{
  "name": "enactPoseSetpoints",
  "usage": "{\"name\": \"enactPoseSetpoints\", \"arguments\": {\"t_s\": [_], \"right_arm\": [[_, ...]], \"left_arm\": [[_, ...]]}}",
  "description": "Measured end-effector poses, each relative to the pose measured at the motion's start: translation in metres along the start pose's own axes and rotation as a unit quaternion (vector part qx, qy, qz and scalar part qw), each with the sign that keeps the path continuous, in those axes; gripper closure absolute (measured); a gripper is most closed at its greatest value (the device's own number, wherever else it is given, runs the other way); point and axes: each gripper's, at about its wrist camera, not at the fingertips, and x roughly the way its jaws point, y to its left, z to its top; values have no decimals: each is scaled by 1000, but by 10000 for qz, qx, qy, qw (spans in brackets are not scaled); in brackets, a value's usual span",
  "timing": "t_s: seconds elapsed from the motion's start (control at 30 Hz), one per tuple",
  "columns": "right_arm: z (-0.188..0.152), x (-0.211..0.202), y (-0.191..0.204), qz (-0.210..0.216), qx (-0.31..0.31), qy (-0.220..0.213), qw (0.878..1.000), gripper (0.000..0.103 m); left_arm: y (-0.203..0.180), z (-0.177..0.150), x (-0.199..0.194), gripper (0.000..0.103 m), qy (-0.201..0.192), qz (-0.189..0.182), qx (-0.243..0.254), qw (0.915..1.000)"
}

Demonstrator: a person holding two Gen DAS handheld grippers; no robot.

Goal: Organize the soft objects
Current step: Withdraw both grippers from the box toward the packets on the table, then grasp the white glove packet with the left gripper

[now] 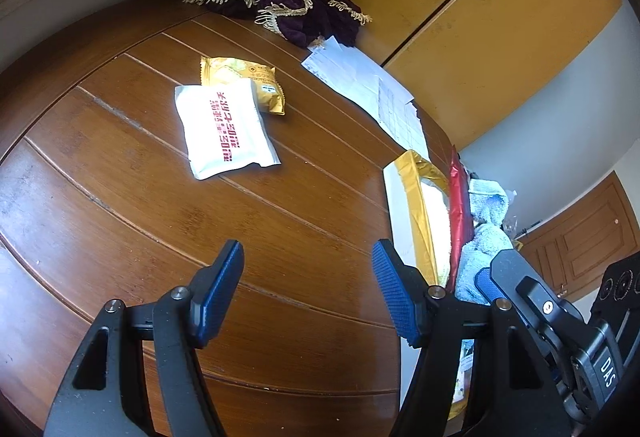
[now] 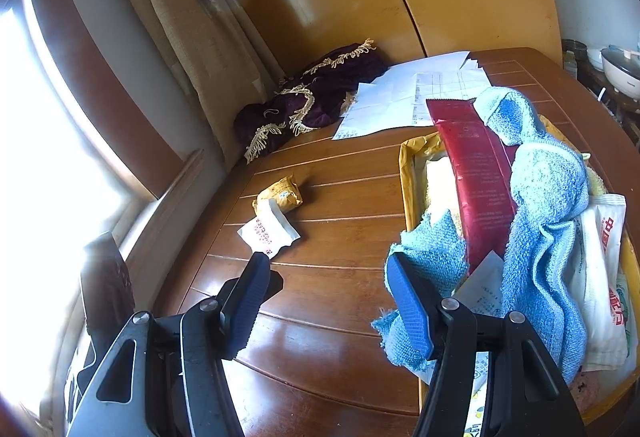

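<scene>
Hovering with both grippers spread wide and empty over the wooden table [image 1: 120, 197].

From the left gripper [image 1: 308, 291], jaws parted with nothing between them, the white pouch [image 1: 226, 129] lies flat ahead, overlapping the yellow snack packet [image 1: 256, 77] beyond it; both look light, crinkly and slippery, so a pinch across a sealed edge seems safer than the puffed middle. The right gripper [image 2: 328, 301], equally parted, sits just beside the blue towel [image 2: 548, 205], which drapes over a red packet [image 2: 476, 177] in the yellow-rimmed tray [image 2: 406, 173]. That towel looks limp and should bunch under the pads, so a thick fold near its hanging corner is probably the best hold. A fringed purple cloth [image 2: 320, 97] lies well apart by the cupboard.
</scene>
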Motion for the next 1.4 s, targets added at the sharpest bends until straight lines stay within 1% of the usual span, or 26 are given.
{"name": "enactPoseSetpoints", "arguments": {"t_s": [0.1, 0.33, 0.47, 0.57, 0.6, 0.67, 0.77, 0.87, 0.97, 1.0, 1.03, 1.1, 1.17, 1.2, 1.23, 1.27, 1.37, 1.4], "right_arm": [[-1, 2, 3, 80, -107, 64, 9999, 40], [0, 11, 21, 301, -394, 160, 9986, 40], [1, 25, 35, 344, -593, 301, 9972, 40], [2, 28, 39, 294, -647, 283, 9971, 40], [2, 30, 38, 252, -650, 289, 9971, 40], [1, 35, 37, 157, -641, 331, 9973, 40], [0, 42, 32, -60, -648, 379, 9972, 40], [0, 44, 26, -165, -651, 357, 9971, 40], [1, 45, 20, -154, -607, 336, 9975, 40], [2, 45, 20, -148, -597, 336, 9975, 40], [2, 45, 18, -142, -589, 336, 9976, 40], [2, 45, 17, -129, -590, 337, 9976, 40], [2, 44, 17, -133, -594, 338, 9976, 40], [2, 45, 18, -136, -597, 339, 9975, 40], [2, 45, 18, -137, -599, 340, 9975, 40], [2, 44, 19, -139, -604, 339, 9975, 40], [1, 45, 21, -153, -606, 345, 9974, 40], [1, 45, 22, -153, -605, 348, 9974, 40]], "left_arm": [[4, 2, 1, 37, 10, 21, -78, 10000], [23, 17, -10, 37, -175, 115, -260, 9994], [36, 33, -9, 37, -230, 300, -416, 9984], [38, 49, 6, 37, -144, 853, -301, 9958], [40, 55, 13, 37, -135, 955, -303, 9949], [43, 64, 28, 37, 6, 1211, -361, 9920], [41, 73, 47, 37, 171, 1321, -380, 9904], [31, 80, 61, 37, 153, 1624, -244, 9863], [21, 83, 73, 37, 77, 1974, -122, 9802], [18, 83, 76, 35, 53, 2091, -21, 9779], [14, 82, 80, 33, 35, 2221, 137, 9749], [9, 80, 85, 33, 3, 2467, 466, 9680], [5, 76, 87, 41, -33, 2669, 691, 9612], [5, 74, 86, 49, -74, 2737, 739, 9589], [6, 73, 83, 55, -102, 2725, 753, 9591], [9, 72, 80, 58, -119, 2697, 761, 9599], [19, 67, 68, 61, -123, 2516, 701, 9652], [23, 64, 62, 62, -131, 2394, 673, 9685]]}}
